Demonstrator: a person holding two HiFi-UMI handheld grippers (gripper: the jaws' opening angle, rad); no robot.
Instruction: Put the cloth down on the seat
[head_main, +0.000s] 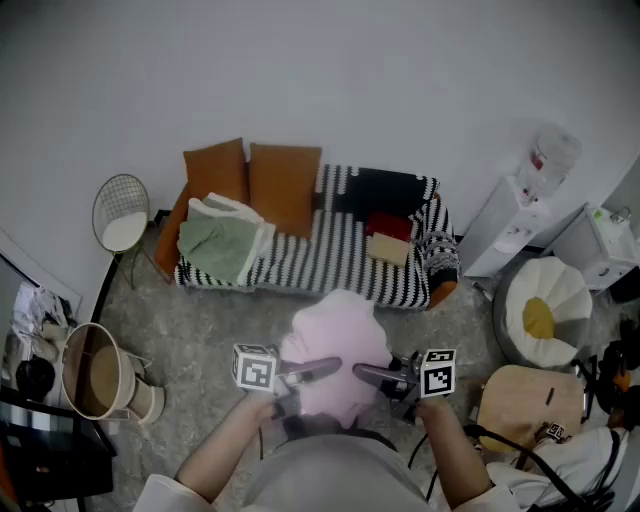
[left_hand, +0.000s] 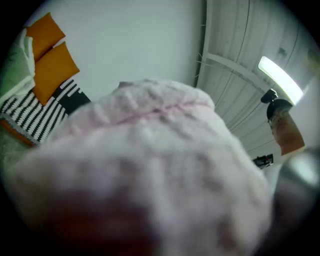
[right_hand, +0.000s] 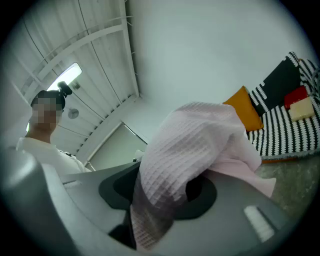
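One white wall (head_main: 350, 80) rose behind the grey carpeted floor (head_main: 200, 340), where a striped sofa (head_main: 330, 255) carried two orange cushions (head_main: 285, 185). Short of the sofa, the pink cloth (head_main: 340, 345) hung above the floor, pinched in the jaws of the left gripper (head_main: 325, 370) and the right gripper (head_main: 365, 374).

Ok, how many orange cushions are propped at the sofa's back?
2, side by side at the left end of the sofa: left cushion, right cushion. None seem hidden.

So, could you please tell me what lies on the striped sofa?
Two orange cushions, a green-and-white cloth, a red item and a beige one; anything beneath them is hidden.
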